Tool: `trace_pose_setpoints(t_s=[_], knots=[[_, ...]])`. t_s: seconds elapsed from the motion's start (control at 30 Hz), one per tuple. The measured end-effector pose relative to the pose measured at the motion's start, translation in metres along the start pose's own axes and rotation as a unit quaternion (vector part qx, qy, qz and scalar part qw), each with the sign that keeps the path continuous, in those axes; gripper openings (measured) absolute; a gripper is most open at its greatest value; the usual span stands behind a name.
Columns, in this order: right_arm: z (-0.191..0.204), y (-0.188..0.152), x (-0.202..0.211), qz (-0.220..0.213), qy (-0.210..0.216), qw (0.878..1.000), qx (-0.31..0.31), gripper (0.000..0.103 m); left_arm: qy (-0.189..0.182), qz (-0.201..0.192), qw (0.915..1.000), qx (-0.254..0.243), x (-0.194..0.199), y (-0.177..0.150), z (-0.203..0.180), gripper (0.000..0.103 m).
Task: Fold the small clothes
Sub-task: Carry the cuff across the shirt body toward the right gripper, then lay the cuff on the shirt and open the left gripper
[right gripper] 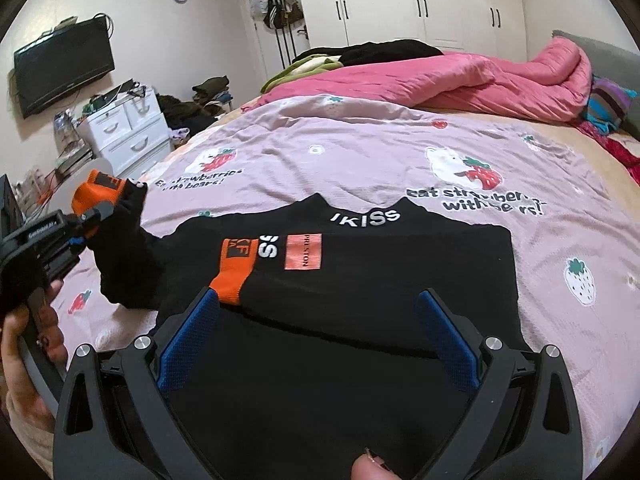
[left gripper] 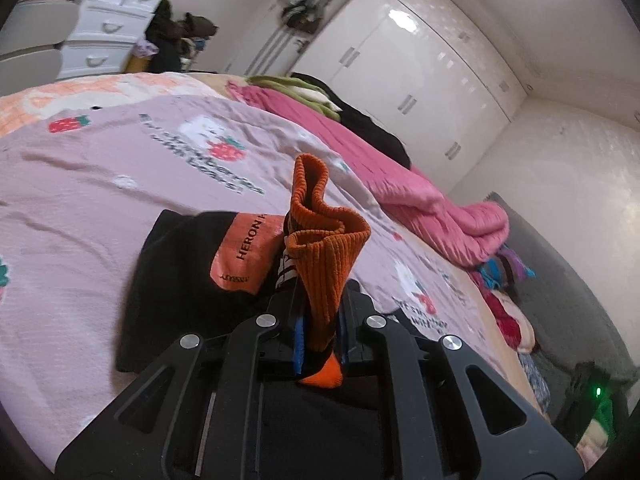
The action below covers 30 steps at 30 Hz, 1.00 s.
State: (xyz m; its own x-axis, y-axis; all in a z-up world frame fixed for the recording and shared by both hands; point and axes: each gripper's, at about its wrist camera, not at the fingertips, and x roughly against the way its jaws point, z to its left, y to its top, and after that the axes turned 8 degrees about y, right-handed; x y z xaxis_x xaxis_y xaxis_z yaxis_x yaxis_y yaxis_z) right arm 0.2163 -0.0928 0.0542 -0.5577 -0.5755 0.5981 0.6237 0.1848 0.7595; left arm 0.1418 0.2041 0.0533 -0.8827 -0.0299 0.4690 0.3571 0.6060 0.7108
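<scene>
My left gripper (left gripper: 320, 308) is shut on a black sock with an orange ribbed cuff (left gripper: 324, 248); the cuff sticks up past the fingertips. In the right wrist view the same left gripper (right gripper: 86, 220) is at the left, held by a hand, with the sock (right gripper: 124, 256) hanging from it and its lower end touching the bed. A black garment (right gripper: 420, 264) with an orange label (right gripper: 304, 257) lies flat on the bed. A second black sock with an orange cuff (right gripper: 236, 270) lies across it. My right gripper (right gripper: 318, 296) stands open over the garment, the second sock's cuff by its left pad.
A pink sheet with strawberry prints (right gripper: 360, 152) covers the bed. At its far side are a bunched pink quilt (right gripper: 480, 76) and piled dark and green clothes (right gripper: 360, 54). White drawers (right gripper: 128, 128) stand left of the bed, a white wardrobe (right gripper: 440, 0) behind it.
</scene>
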Motion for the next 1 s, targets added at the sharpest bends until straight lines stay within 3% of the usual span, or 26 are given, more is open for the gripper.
trace_pose_setpoints(t_s=[0.3,0.5,0.83,1.0], knots=[[-0.028,0.006,0.008,-0.008,-0.021,0.999,-0.041,0.099,-0.03,0.033,0.9972,-0.06,-0.019,-0.024,-0.039,0.005],[-0.051,0.006,0.011,-0.007,-0.043,0.996,-0.074,0.099,-0.064,0.085,0.9919,-0.07,-0.038,-0.042,-0.052,0.005],[-0.079,0.005,0.014,-0.005,-0.064,0.991,-0.119,0.099,-0.09,0.174,0.9745,-0.11,-0.069,-0.081,-0.076,0.005],[-0.086,0.001,0.009,0.006,-0.068,0.989,-0.132,0.099,-0.089,0.208,0.9671,-0.117,-0.081,-0.097,-0.078,0.013]])
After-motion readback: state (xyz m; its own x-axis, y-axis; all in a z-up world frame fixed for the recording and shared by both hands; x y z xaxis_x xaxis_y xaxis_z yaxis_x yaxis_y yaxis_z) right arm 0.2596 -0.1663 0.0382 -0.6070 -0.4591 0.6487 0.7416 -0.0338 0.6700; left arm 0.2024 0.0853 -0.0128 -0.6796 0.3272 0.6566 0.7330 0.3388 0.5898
